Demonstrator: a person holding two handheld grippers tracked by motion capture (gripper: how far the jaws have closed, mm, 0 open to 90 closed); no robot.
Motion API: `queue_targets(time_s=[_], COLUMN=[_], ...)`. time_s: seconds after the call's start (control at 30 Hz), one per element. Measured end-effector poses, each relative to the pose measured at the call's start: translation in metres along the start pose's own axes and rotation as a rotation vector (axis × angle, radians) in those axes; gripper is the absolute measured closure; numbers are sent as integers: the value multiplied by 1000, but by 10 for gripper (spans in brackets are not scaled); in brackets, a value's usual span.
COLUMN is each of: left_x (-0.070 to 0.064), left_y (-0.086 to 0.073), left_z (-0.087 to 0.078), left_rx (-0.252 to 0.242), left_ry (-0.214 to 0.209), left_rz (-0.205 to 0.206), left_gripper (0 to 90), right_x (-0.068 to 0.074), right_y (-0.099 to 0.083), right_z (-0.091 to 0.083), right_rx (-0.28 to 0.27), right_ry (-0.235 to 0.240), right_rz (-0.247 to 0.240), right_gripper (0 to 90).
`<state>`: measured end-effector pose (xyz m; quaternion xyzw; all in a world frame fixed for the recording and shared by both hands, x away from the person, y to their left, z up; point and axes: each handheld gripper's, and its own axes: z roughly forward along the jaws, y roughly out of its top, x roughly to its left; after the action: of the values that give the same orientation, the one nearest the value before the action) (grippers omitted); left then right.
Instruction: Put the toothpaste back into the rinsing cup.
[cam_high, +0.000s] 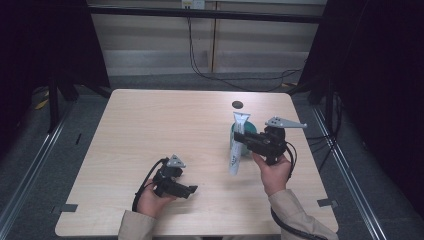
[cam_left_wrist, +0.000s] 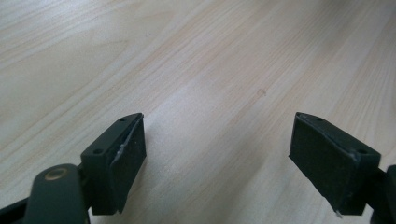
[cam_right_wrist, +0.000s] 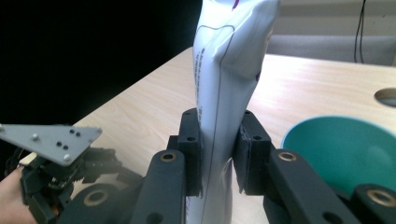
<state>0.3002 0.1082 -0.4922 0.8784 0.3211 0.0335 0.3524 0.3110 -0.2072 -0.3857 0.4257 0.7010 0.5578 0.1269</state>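
We log the white tube (cam_right_wrist: 231, 70) pinched mid-body by the right gripper (cam_right_wrist: 219, 154), jaws clenched on it; in the high view it hangs upright just in front of the teal bowl (cam_high: 248, 131), lower end near the table (cam_high: 150, 130). The left gripper (cam_left_wrist: 217, 149) rests low near the front edge, jaws released and holding nothing. We judge the step as carrying the tube to the bowl; the next move likely calls for lifting it over the rim.

Left gripper (cam_high: 186, 190) fingers spread wide; right gripper (cam_high: 240, 138) fingers clamped.
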Motion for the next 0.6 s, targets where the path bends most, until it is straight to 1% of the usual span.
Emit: queue_targets(time_s=[0.07, 0.1, 0.17, 0.27, 0.33, 0.4, 0.47, 0.53, 0.6], left_x=[1, 1, 1, 3, 2, 1, 0, -1, 0], left_y=[-3, -3, -5, -5, -6, -7, -8, -11, -13], left_z=[1, 1, 2, 1, 2, 2, 2, 3, 2], left_rx=[-12, -4, -23, -22, -23, -24, -28, -40, -58], left_ry=[4, 9, 7, 7, 12, 26, 34, 37, 34], left_rz=[-2, 2, -3, 3, 14, 40, 55, 71, 73], left_gripper=[181, 181, 180, 179, 178, 175, 171, 159, 158], right_x=[-1, -1, -2, -3, -3, -3, -3, -3, -4], right_y=[3, 4, 6, 9, 11, 12, 14, 16, 18], right_z=[-1, -2, -2, -3, -3, -3, -3, -3, -4], right_rx=[-14, -18, -24, -32, -34, -40, -44, -49, -54], right_ry=[-10, -15, -16, -19, -24, -27, -33, -44, -51], right_rz=[-9, -13, -16, -17, -25, -33, -41, -49, -58], right_gripper=[745, 745, 744, 744, 744, 744, 744, 744, 744])
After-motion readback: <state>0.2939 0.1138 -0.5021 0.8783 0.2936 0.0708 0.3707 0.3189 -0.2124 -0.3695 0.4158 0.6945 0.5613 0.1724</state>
